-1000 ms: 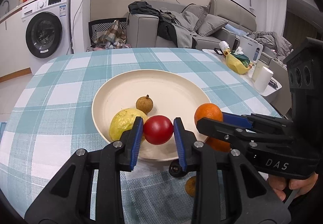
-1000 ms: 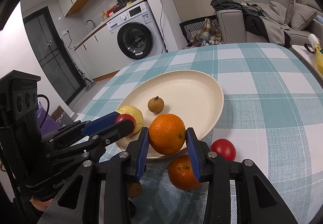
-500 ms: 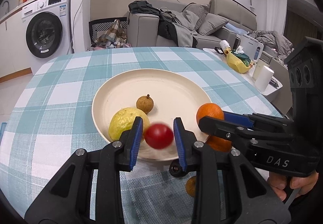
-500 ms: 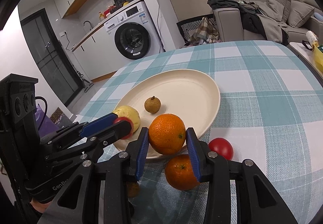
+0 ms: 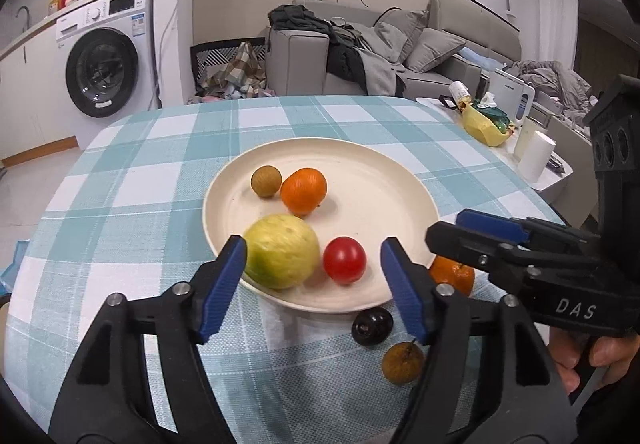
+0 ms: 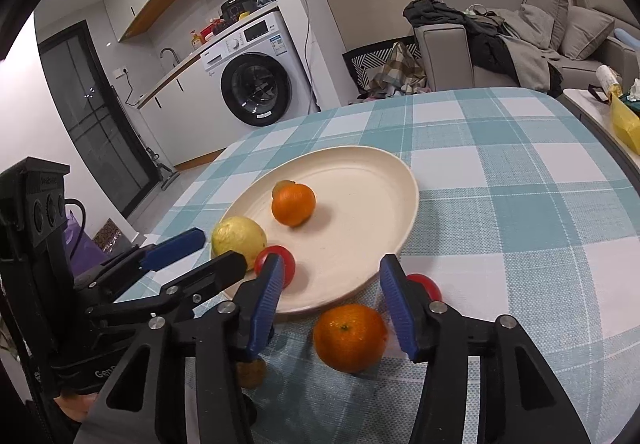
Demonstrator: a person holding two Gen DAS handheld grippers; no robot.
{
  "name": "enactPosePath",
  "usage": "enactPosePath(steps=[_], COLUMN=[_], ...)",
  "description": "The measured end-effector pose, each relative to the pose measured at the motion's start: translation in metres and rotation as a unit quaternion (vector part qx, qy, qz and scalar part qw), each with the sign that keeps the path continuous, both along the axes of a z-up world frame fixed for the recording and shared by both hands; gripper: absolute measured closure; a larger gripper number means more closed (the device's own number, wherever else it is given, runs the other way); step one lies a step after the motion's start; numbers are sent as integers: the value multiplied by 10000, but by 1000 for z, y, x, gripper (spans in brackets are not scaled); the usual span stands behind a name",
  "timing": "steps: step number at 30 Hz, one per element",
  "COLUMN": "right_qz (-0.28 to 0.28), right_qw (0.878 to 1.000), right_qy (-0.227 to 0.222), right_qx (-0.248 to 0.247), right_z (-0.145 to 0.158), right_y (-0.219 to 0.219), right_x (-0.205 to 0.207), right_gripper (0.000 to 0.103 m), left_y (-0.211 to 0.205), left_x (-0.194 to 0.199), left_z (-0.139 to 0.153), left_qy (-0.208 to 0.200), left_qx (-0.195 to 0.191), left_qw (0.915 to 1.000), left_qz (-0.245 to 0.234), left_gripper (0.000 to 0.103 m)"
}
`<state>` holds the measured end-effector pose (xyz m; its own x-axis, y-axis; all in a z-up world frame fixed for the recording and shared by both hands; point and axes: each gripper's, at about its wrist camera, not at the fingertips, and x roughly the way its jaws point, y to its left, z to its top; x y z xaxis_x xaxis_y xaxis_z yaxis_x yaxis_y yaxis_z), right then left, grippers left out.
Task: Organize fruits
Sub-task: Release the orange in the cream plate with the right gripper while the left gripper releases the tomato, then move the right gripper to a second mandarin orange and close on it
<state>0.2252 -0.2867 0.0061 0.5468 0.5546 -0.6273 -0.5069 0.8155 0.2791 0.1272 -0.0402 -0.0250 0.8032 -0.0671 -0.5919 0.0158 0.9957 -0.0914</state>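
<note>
A: Fruit lands on the plate point(image 5: 400, 180): both claws have just been opening, and the left claw point(image 5: 312, 284) now stands spread behind the red tomato point(image 5: 344, 259).

B: The right claw point(image 6: 328, 304) gapes empty too, its orange point(image 6: 293, 203) resting mid-plate. Another orange point(image 6: 350, 337) waits on the bench point(image 6: 520, 204).

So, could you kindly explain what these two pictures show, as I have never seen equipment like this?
Nobody's robot: a person holds a two-finger clamp in each hand, each with its own camera. One picture looks along the left tool, the other along the right tool. Both have just been opening and hold nothing. On the checked table stands a cream plate with a yellow-green fruit, a red tomato, an orange and a small brown fruit. Beside the plate lie a second orange, another red tomato and another brown fruit.
</note>
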Motion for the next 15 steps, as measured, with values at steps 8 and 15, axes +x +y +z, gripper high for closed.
enactPosePath(steps=[8,15], right_qz=[-88,107], right_qw=[9998,9995], right_qy=[-100,-112], right_qx=[-121,-263], right_z=[3,1], right_y=[-9,-10], right_x=[-4,-15], right_gripper=[5,0], left_y=[9,12], left_x=[-20,-34], left_z=[5,8], left_qy=[-135,-200], left_qx=[-9,11], left_qw=[9999,9997], left_qz=[34,134], left_gripper=[17,2])
